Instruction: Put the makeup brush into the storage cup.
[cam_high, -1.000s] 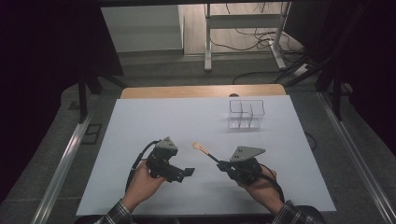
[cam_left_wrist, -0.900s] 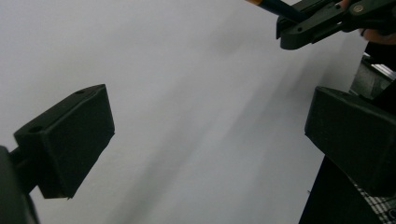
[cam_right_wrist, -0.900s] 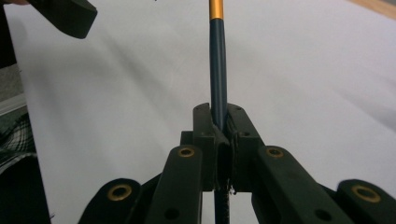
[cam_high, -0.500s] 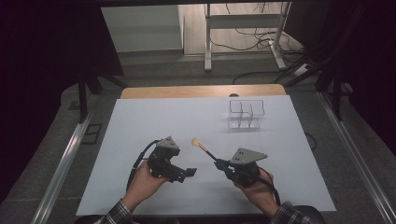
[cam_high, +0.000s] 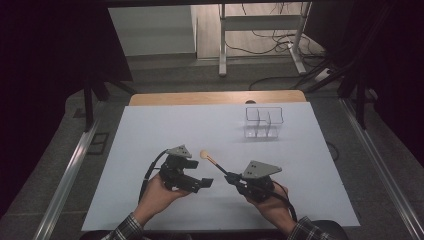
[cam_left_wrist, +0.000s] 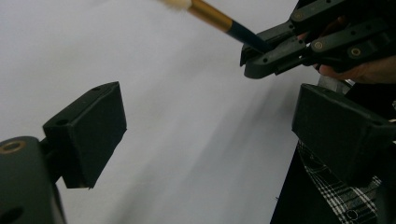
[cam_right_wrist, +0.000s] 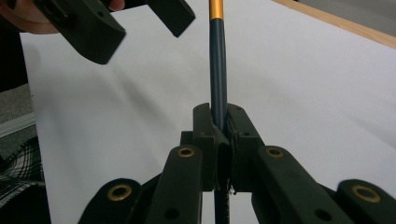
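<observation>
No brand, label or readable writing anywhere. Seen from above: a white rectangular table top (cam_high: 150, 135) with a bare wooden strip along its far edge. Near the front edge, two black hand-held grippers, each carrying a grey three-cornered plate and trailing a black cable.

Right gripper (cam_high: 229, 175) (cam_right_wrist: 219, 119): jaws pressed together, clamped on the dark blue handle of a slim make-up brush (cam_high: 214, 162) (cam_left_wrist: 219, 17) (cam_right_wrist: 217, 70) with a gold metal band and a pale, rounded tuft. Brush slanting away toward the table's middle, tuft raised over bare white surface, just beyond the left gripper. Tuft cut off at the top edge in the left gripper view and out of frame in the right gripper view; handle's lower end hidden between the jaws.

Left gripper (cam_high: 202, 183) (cam_left_wrist: 205, 126): jaws standing wide apart though lately narrowing a little, nothing between them, aimed toward the right gripper and close beside it without touching the brush.

Farther back on the right: a small clear plastic organiser box (cam_high: 263, 122) with compartments, well apart from both grippers; contents too faint to make out.

Plaid sleeve cuffs cut off at the bottom edge. Surroundings beyond the table dark and hard to make out, apart from metal desk legs and cables on the floor.
</observation>
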